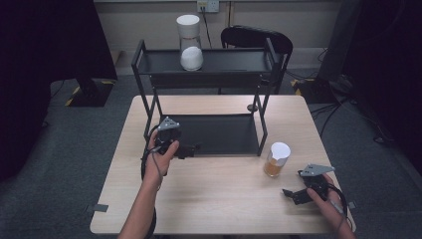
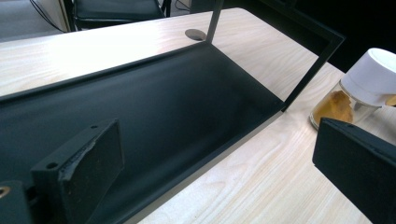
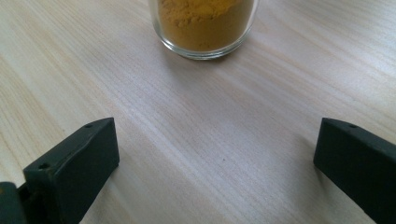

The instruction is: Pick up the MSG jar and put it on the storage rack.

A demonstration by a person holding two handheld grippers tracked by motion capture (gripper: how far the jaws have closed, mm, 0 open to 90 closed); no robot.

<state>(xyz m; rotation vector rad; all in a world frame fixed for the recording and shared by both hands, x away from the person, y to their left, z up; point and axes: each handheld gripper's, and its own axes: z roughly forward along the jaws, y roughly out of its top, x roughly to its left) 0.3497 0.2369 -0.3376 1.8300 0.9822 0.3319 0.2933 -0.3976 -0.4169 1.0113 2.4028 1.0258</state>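
A glass jar point(image 1: 276, 160) of orange-yellow powder with a white cap is standing upright on the table, right of centre in the high view, just beside the lower right leg of the black rack. In the right gripper view the jar point(image 3: 205, 25) is sitting at the top centre of the frame, its clear wall showing the powder packed to the base; in the left gripper view it point(image 2: 355, 95) is showing at the right edge, the white cap tilting in the frame.

The right gripper point(image 1: 294, 194) is hovering low over the wood at the lower right of the high view, near the jar but apart from it, its jaws spread wide with nothing between them. The left gripper point(image 1: 191, 149) is resting at the left front edge of the rack's lower shelf, jaws likewise gaping and holding nothing.

The two-tier black metal rack point(image 1: 209, 134) is occupying the middle of the frame; its upper shelf is carrying a white, rounded bottle-like container point(image 1: 189, 42) at the upper centre. The light wooden table point(image 1: 214, 199) is lying bare around the jar. Beyond it, a black chair point(image 1: 256, 37) is standing at the upper right of centre, grey carpet point(image 1: 64, 149) is spreading on both sides, and a wall socket point(image 1: 208, 6) is showing at the top edge.
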